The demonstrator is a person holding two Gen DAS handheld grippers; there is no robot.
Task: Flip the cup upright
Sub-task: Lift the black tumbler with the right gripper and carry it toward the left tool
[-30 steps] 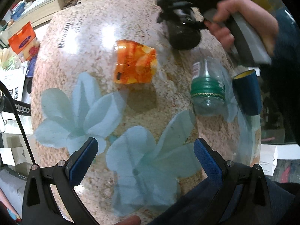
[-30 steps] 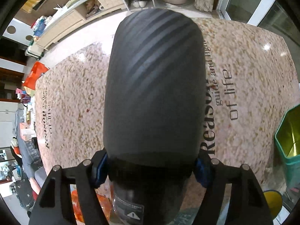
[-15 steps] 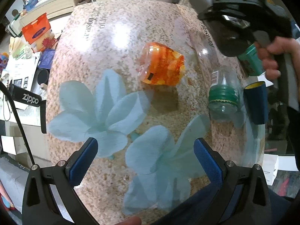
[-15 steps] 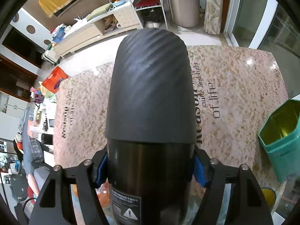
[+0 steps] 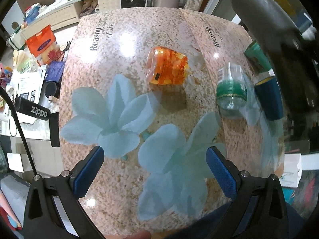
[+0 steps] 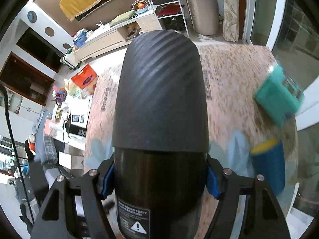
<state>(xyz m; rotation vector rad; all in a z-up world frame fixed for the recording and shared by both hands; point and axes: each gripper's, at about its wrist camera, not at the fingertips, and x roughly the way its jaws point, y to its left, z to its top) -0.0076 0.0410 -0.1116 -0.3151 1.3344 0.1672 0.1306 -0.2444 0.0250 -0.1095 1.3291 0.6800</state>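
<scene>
My right gripper (image 6: 159, 176) is shut on a tall black cup (image 6: 160, 107) with a ribbed matte cap and a glossy dark body; it fills the middle of the right wrist view. The same cup (image 5: 265, 25) shows blurred at the upper right of the left wrist view, held in the air above the table. My left gripper (image 5: 155, 171) is open and empty over the near part of the table (image 5: 127, 39), above the printed pale blue flowers.
An orange patterned cup (image 5: 167, 67) lies on its side mid-table. A clear bottle with a green band (image 5: 231, 87), a dark blue cup with a yellow inside (image 5: 269, 99) (image 6: 268, 165) and a teal tin (image 5: 257, 57) (image 6: 279, 97) are at the right. Clutter on the floor left.
My right gripper has swung the black cup up and toward the right edge of the table, tilting it. The left gripper has drawn back and stays open.
</scene>
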